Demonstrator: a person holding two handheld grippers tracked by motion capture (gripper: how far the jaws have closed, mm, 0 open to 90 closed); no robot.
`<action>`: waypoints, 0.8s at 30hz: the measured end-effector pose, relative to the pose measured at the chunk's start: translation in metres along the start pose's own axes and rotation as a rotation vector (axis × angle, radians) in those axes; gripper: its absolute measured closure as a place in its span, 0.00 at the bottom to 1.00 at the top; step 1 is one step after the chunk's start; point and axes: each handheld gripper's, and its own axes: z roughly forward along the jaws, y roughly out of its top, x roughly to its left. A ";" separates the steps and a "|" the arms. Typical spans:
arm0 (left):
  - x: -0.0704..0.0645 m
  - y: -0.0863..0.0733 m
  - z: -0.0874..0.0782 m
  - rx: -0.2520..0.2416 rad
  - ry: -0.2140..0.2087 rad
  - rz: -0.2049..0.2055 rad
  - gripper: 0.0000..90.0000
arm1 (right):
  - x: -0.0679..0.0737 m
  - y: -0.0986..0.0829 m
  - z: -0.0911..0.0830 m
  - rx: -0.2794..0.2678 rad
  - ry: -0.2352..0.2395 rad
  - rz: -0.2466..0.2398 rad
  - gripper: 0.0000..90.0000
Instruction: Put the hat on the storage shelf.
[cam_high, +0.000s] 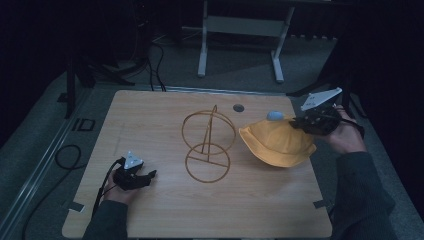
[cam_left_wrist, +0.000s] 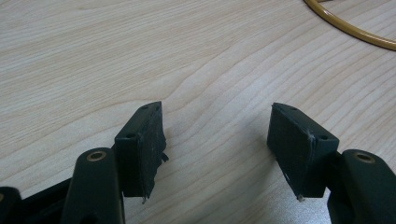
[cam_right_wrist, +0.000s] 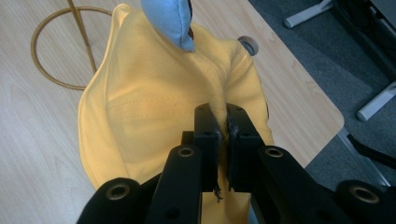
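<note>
Yellow hat (cam_high: 277, 142), a soft cloth bucket hat, lies on the right side of the tabletop (cam_high: 165, 215), about midway between near and far edge, just to the right of a wire stand. I judge it light and limp: the fabric puckers into a ridge where it is pinched, so it will sag and fold when lifted, not keep its shape. It is not fragile, and the cloth should not slip between the pads. The brim or a gathered fold of the crown looks like the best place to take hold.

Nearest, at the near left, the left tool (cam_high: 136, 177) rests low over bare wood. Its jaws stand wide apart with nothing between them, and the left gripper view shows only wood grain in the gap (cam_left_wrist: 217, 140).

Farther in, at the middle, the wire stand (cam_high: 207, 147) is made of thin golden rings and an upright rod. It looks light and easy to knock over if the hat is dragged against it.

At the right, the right tool (cam_right_wrist: 222, 128) has its jaws closed on a fold of the hat's fabric at its right side.

Beyond, a small pale-blue piece (cam_high: 274, 115) sits at the hat's far edge; what it is I cannot tell.
</note>
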 end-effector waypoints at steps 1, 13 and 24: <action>0.000 0.000 0.000 0.000 0.000 0.000 0.41 | -0.001 0.001 -0.001 0.001 -0.002 -0.003 0.94; 0.000 0.000 0.000 0.003 0.000 0.003 0.41 | -0.011 0.012 -0.015 -0.017 -0.013 -0.004 0.94; 0.000 0.000 0.000 0.003 0.000 0.003 0.41 | -0.012 0.025 -0.032 -0.052 -0.020 -0.018 0.94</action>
